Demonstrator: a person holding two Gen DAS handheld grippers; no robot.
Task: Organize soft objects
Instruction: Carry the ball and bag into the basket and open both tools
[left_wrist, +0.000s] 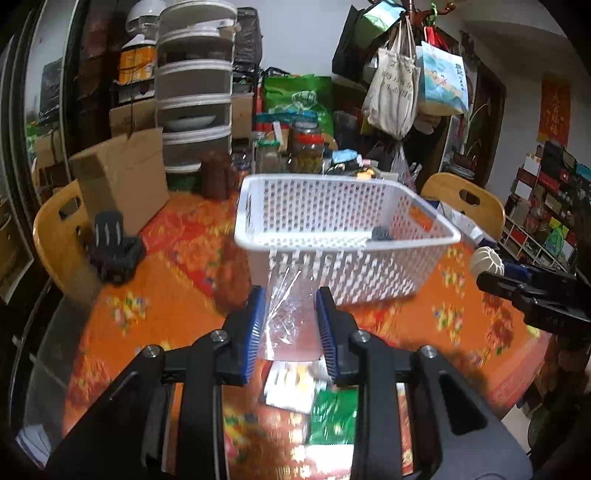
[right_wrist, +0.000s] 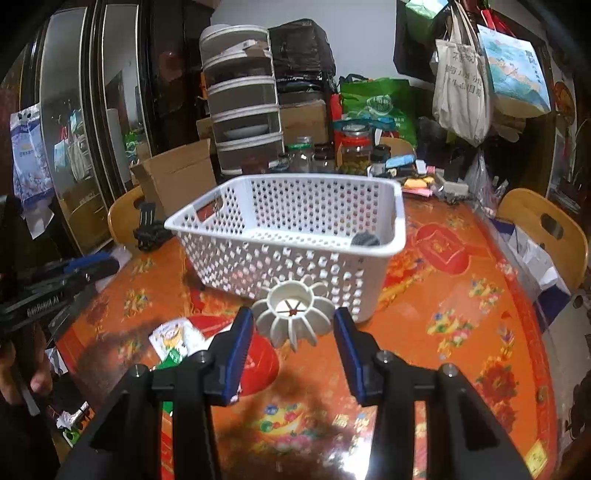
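Observation:
A white perforated basket (left_wrist: 343, 192) stands on the orange patterned table; it also shows in the right wrist view (right_wrist: 295, 218). A dark soft item (left_wrist: 380, 233) lies inside it, also seen from the right (right_wrist: 365, 239). My left gripper (left_wrist: 290, 321) holds a clear plastic packet (left_wrist: 291, 317) between its blue pads, in front of the basket. My right gripper (right_wrist: 293, 332) holds a white ribbed foam sleeve (right_wrist: 293, 314) between its blue pads, close to the basket's near wall; the sleeve also shows in the left wrist view (left_wrist: 487, 260).
Snack packets lie on the table below my left gripper (left_wrist: 317, 398) and left of my right gripper (right_wrist: 173, 341), beside a red item (right_wrist: 258, 358). A black holder (left_wrist: 110, 243), a cardboard box (left_wrist: 122, 177), jars (left_wrist: 304, 147) and wooden chairs (right_wrist: 546, 229) surround the basket.

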